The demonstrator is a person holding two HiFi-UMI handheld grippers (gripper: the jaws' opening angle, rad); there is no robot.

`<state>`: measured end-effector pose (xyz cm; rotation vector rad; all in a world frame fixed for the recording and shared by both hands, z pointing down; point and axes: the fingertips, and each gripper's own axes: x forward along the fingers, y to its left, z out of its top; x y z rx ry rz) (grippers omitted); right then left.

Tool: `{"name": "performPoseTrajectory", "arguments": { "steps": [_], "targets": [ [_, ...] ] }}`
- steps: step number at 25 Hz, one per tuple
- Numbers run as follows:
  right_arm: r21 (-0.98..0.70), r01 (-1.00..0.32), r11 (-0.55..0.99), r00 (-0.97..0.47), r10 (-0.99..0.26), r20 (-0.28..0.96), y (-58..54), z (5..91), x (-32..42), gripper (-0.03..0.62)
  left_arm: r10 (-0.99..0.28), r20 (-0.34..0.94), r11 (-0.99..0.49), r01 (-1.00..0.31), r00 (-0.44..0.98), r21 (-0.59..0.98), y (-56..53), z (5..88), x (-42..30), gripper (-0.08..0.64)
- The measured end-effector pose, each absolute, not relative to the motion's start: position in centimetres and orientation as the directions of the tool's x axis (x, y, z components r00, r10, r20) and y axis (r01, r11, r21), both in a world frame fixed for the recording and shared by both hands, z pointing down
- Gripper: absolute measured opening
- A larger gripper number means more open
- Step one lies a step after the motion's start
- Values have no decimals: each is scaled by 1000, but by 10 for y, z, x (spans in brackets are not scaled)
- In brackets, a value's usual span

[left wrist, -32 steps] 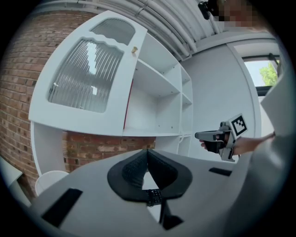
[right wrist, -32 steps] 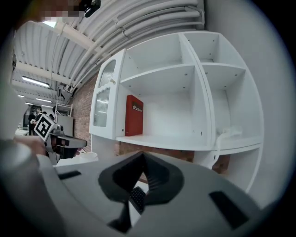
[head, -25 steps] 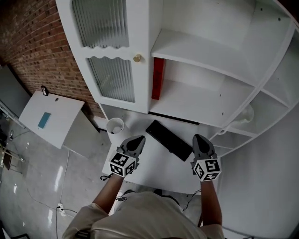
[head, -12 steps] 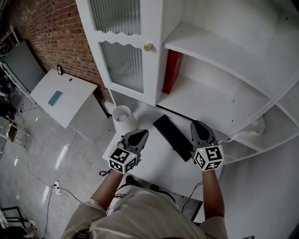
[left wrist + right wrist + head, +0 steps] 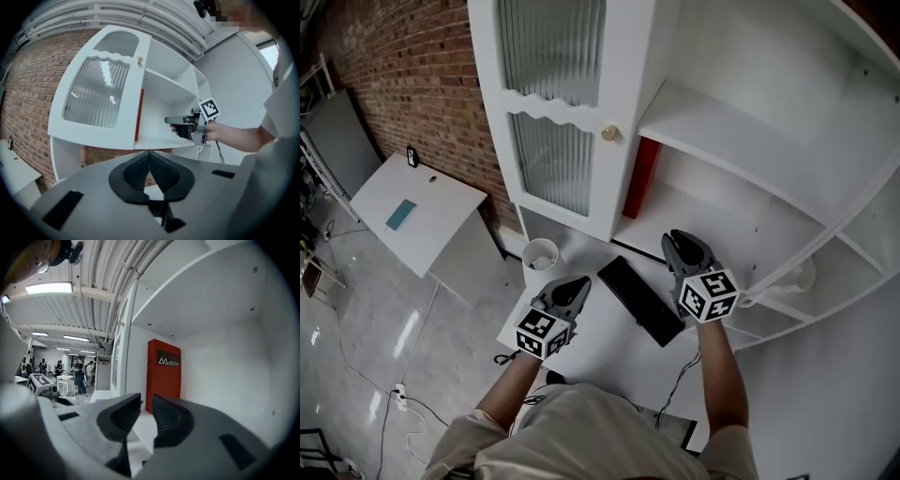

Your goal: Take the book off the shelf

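Red brick wall (image 5: 403,75): running behind the white ribbed-glass cabinet door (image 5: 553,122). Glossy grey floor (image 5: 356,347): reflecting light. White tabletop (image 5: 441,216): standing beside the wall. Ceiling strip lights (image 5: 49,288): glowing overhead.

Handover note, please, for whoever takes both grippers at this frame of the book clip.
Left gripper: shut, empty, over the white table.
Right gripper: jaws have just been opening, slightly apart, nothing between them, aimed at the tall red hardcover book.
Book: upright at the left end of the white cabinet shelf, untouched.
Done: nothing. Left: reach in, grip the book, pull it out.
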<state>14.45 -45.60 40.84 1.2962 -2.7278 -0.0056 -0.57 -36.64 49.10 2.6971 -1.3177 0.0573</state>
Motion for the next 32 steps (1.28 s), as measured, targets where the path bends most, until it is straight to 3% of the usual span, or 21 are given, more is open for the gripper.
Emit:
{"name": "performPoseTrajectory", "arguments": {
  "steps": [7, 14, 32],
  "targets": [
    [35, -745, 666, -658, -742, 131, -503, 385, 123, 114, -769, 114, -617, -777, 629, 126, -370, 497, -16, -6],
    [10, -724, 689, -683, -719, 129, -539, 380, 93, 236, -776, 92, -614, -781, 624, 120, -381, 496, -29, -6],
    [64, -663, 746, -740, -665, 100, -582, 361, 80, 264, -753, 123, -637, -763, 646, 111, -391, 498, -14, -6]
  ]
}}
